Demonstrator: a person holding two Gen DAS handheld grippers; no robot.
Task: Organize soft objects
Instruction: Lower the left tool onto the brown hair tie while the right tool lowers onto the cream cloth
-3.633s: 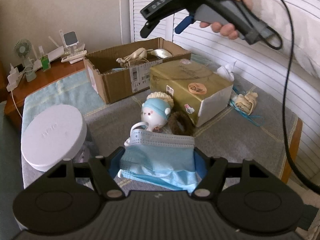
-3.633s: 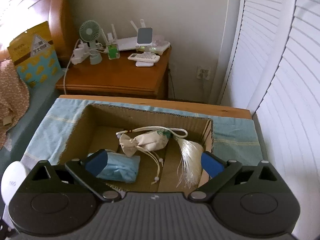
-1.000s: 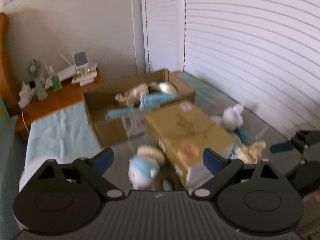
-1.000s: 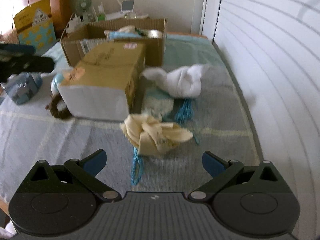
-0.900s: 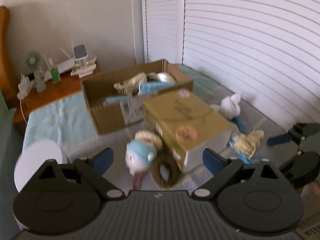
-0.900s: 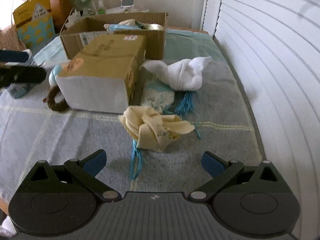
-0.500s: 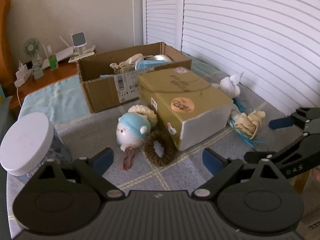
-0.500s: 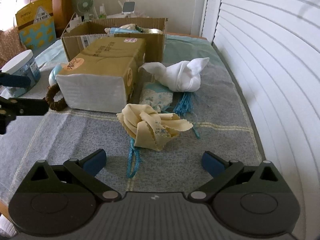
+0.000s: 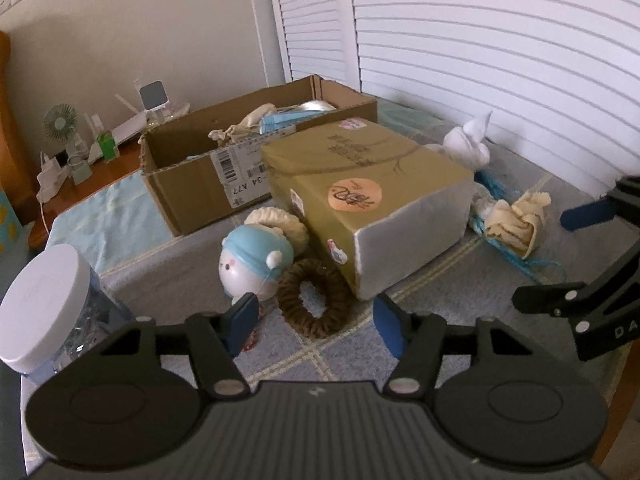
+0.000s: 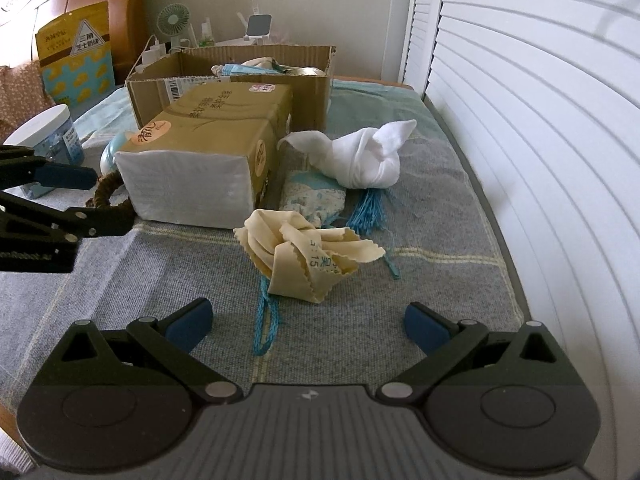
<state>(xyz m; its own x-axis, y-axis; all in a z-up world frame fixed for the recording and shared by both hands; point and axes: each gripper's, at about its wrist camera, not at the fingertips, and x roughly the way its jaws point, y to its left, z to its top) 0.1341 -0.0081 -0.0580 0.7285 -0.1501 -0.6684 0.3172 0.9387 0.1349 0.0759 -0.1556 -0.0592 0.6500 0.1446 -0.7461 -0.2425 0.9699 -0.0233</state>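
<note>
My left gripper is open and empty, just in front of a brown scrunchie and a blue-capped plush toy on the grey cloth. My right gripper is open and empty, just short of a crumpled cream cloth lying on a blue cord. Behind it lie a patterned pouch and a knotted white cloth. The open cardboard box at the back holds a blue mask and a cream pouch. Each gripper shows at the edge of the other's view.
A gold tissue pack lies between the box and the loose items. A white-lidded jar stands at the left. White louvred doors run along the right side. A wooden side table with a fan and small devices stands behind.
The left gripper dropped the blue mask it held into the box, swung back toward me and lowered to the scrunchie, its jaws narrowing. The right gripper left the box and came down before the cream cloth.
</note>
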